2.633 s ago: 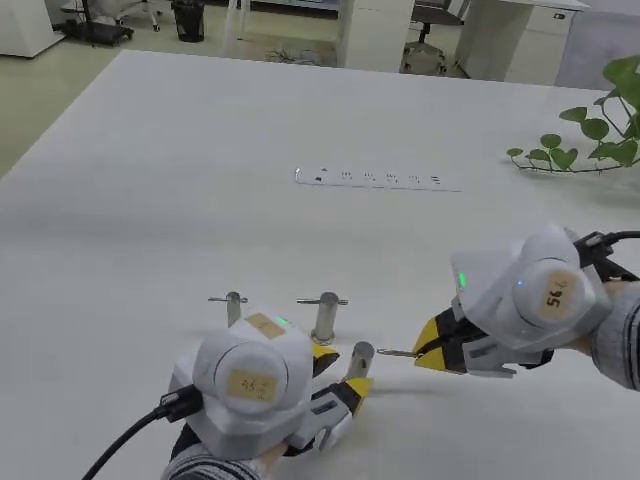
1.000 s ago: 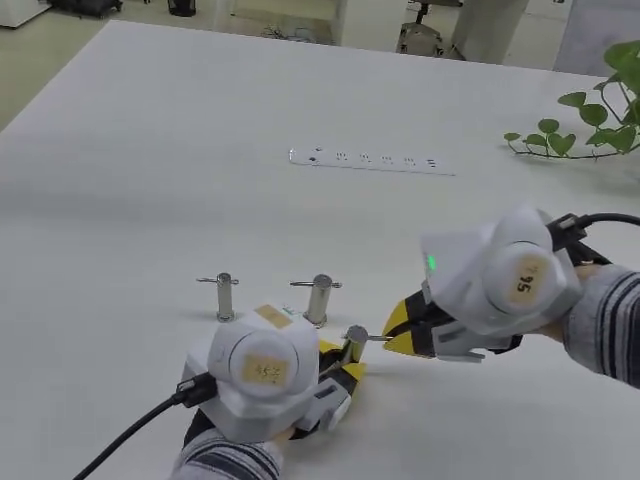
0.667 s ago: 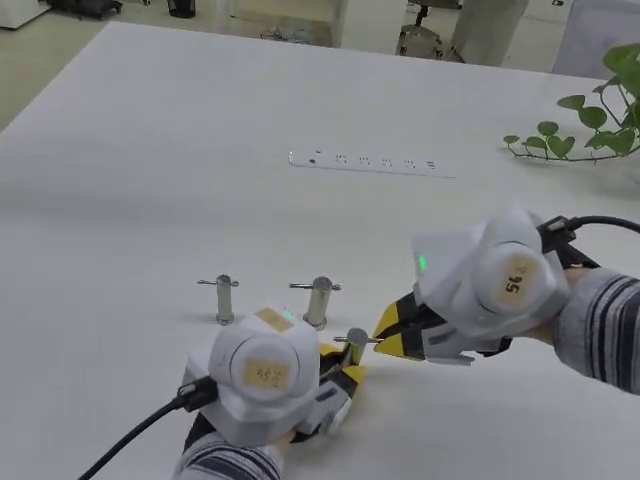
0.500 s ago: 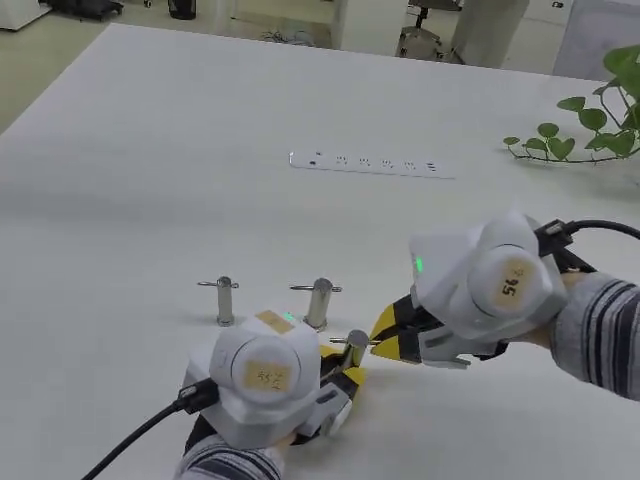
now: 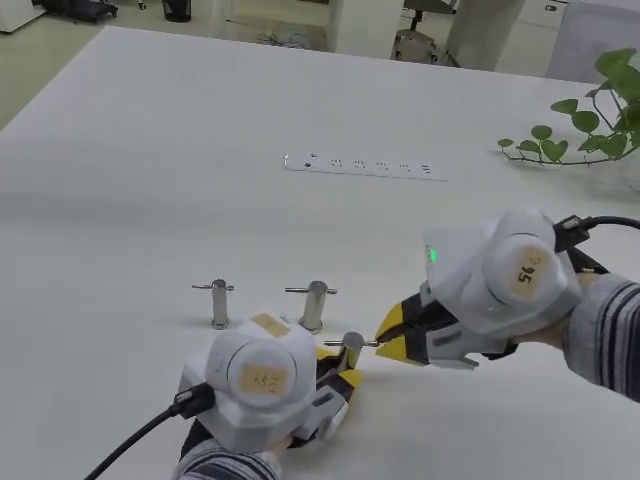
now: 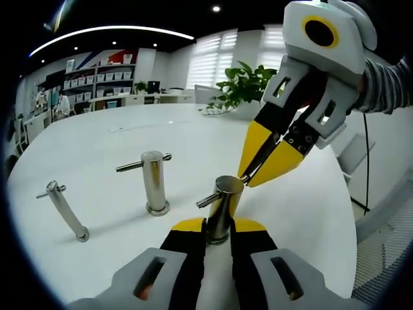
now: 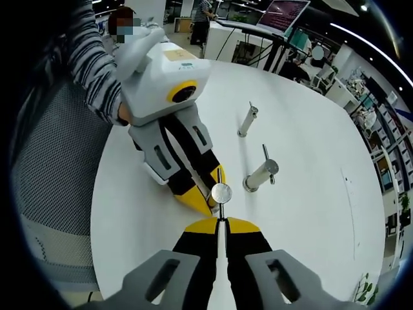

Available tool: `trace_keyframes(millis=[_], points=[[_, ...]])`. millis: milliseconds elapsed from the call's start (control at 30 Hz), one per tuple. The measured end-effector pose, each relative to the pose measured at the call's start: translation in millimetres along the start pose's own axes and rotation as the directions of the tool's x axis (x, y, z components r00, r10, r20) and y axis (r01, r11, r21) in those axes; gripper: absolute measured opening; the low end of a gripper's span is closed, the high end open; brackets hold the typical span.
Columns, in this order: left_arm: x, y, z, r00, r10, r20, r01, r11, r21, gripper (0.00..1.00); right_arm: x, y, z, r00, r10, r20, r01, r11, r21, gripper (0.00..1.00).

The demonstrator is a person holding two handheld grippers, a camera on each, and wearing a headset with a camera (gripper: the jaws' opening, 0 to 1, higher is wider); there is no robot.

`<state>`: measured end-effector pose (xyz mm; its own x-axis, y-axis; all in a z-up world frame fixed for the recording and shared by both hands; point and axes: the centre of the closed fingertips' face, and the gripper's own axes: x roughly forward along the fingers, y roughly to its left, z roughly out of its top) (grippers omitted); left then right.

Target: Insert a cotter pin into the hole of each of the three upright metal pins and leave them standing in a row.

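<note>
**Third pin gripped, cotter pin through its hole**

Your white surface carries a leafy plant at the far right edge and a white power strip across the middle, well apart from the work.

Your left gripper sits at the near edge. Its fingers are clenched on the lower part of the third pin, which stands upright.

Your right gripper comes in from the right, with its fingers pinched together on the tail of the third cotter pin and their tips just beside the pin's head. That cotter pin passes through the hole; its far end shows on the other side.

The left pin and middle pin stand upright beyond, side by side, each with a cotter pin crosswise near its top.
</note>
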<state>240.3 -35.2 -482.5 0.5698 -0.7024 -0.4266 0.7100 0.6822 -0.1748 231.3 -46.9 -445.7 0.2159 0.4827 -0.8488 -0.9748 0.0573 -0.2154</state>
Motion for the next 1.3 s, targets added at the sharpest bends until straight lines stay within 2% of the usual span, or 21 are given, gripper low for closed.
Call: trace_keyframes(millis=[633, 867, 1033, 1133, 1300], points=[[0.8, 0.2, -0.4, 1.0, 0.003, 0.0, -0.003, 1.0, -0.003, 0.11, 4.7, -0.4, 5.6, 1.0, -0.002, -0.008, 0.002, 1.0, -0.007, 0.0], [1.4, 0.5, -0.6, 1.0, 0.002, -0.006, -0.002, 1.0, -0.005, 0.11, 5.6, -0.4, 5.9, 1.0, -0.008, -0.004, 0.008, 1.0, 0.01, 0.0], [0.9, 0.4, -0.8, 0.9999, 0.003, -0.014, -0.003, 1.0, 0.025, 0.12, 6.4, -1.5, 6.8, 0.9998, -0.017, 0.001, 0.017, 1.0, 0.021, 0.0], [0.0, 0.6, -0.7, 0.9998, 0.001, -0.017, 0.0, 0.999, 0.035, 0.18, 5.6, -2.4, 9.2, 0.9998, -0.018, 0.007, 0.018, 0.999, 0.037, 0.04], [-5.5, 0.8, 0.5, 0.9996, -0.013, -0.026, 0.014, 0.999, 0.039, 0.27, 5.8, -2.8, 17.6, 0.999, -0.002, 0.044, -0.003, 0.995, 0.104, 0.1]])
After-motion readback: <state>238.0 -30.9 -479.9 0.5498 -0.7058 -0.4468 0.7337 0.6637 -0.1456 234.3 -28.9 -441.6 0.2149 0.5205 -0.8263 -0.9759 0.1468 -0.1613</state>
